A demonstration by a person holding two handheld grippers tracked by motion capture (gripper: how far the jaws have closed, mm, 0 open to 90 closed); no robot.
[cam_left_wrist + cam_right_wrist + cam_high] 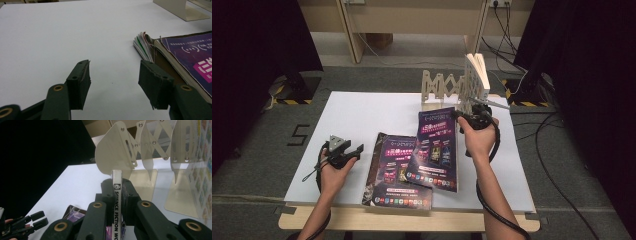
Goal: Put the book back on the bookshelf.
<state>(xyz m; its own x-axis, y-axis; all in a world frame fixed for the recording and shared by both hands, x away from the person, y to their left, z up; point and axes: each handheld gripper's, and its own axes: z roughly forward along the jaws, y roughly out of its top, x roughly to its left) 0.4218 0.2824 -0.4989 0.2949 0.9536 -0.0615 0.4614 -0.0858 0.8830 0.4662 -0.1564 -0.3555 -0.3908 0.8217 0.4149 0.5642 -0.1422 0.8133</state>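
My right gripper (471, 118) is shut on the top edge of a purple book (437, 150), which slants down toward the person. In the right gripper view the jaws of that gripper (117, 187) pinch the book's white spine (117, 202), printed "SCIENCE FICTION". A second purple book (394, 177) lies flat on the white table sheet (362, 115), partly under the held one. My left gripper (348, 151) rests open just left of the flat book. In its own view this gripper (113, 77) has bare sheet between the jaws, with the flat book (180, 57) at the right.
A pale folding book rack (447, 85) stands at the table's back edge, with a book (477, 75) upright at its right end. In the right gripper view the rack's plates (117, 152) are close ahead of the jaws. Cables trail across the floor at the right.
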